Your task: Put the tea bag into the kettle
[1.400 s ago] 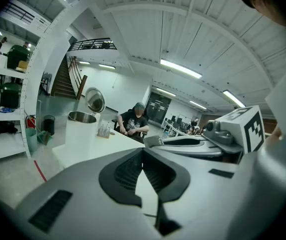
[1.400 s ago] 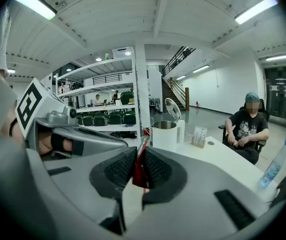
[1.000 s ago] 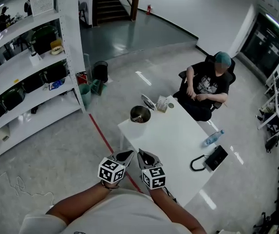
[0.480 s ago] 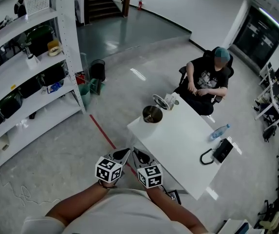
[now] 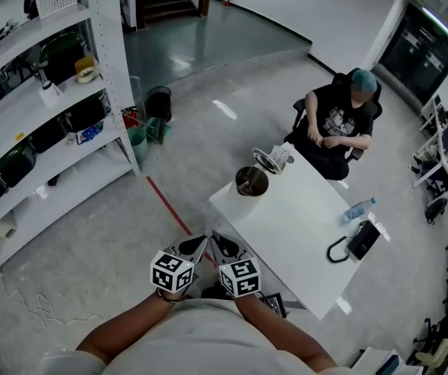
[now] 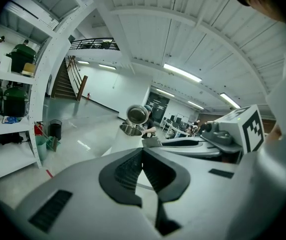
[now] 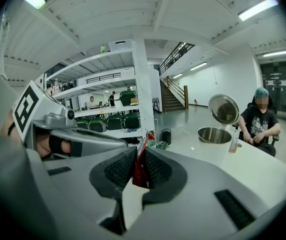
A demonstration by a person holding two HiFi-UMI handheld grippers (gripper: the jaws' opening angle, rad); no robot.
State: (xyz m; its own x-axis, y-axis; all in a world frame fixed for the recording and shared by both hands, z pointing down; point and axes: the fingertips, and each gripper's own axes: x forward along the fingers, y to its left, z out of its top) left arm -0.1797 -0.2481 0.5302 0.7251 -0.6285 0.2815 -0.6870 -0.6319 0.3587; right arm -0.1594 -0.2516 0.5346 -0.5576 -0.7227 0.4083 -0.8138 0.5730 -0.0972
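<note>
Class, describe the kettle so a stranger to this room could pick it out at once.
Find the white table with a seated person at its far end. On the corner near that person stands the kettle. It is the only round, shiny steel vessel there, its lid tipped up, unlike the clear bottle.

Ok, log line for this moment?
left gripper: shut, empty | right gripper: shut on flat red tea bag | open-lidded steel kettle: on white table, far from grippers
</note>
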